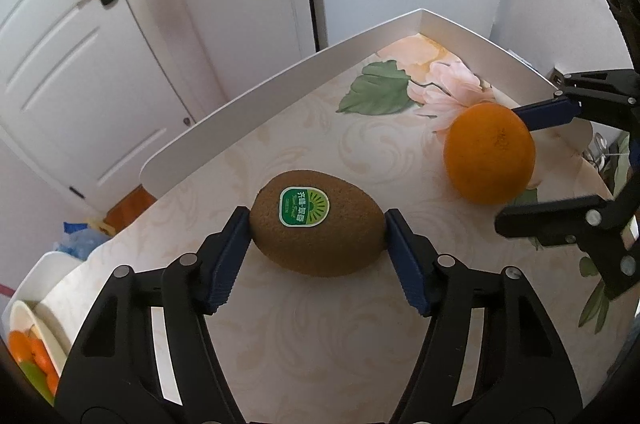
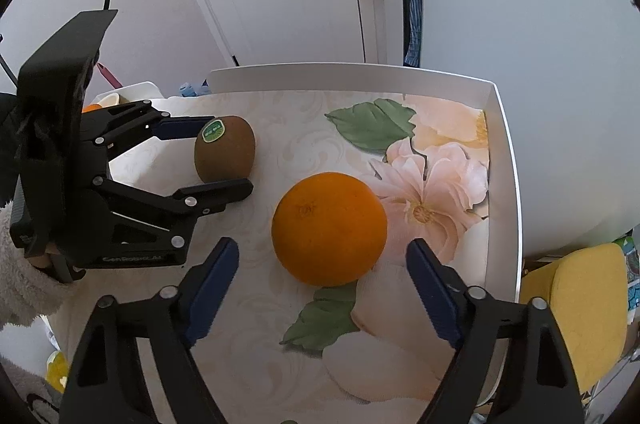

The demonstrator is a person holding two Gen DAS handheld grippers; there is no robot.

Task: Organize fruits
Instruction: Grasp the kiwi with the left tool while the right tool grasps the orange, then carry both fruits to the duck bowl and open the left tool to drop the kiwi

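green sticker point(image 1: 304, 205) on kiwi point(image 1: 318, 224), characters too small to read

The surface point(image 2: 280, 336) is covered in a pale cream sheet with a faint swirl pattern and printed pink and peach flowers with green leaves. A low white wall point(image 2: 508, 159) stands up along its far edge and its right edge, meeting in a corner. Two fruits lie directly on it, near each other but apart: a brown kiwi point(image 1: 318, 224) with a green and white sticker on top, and an orange point(image 2: 329, 228) resting beside the printed pink flower.
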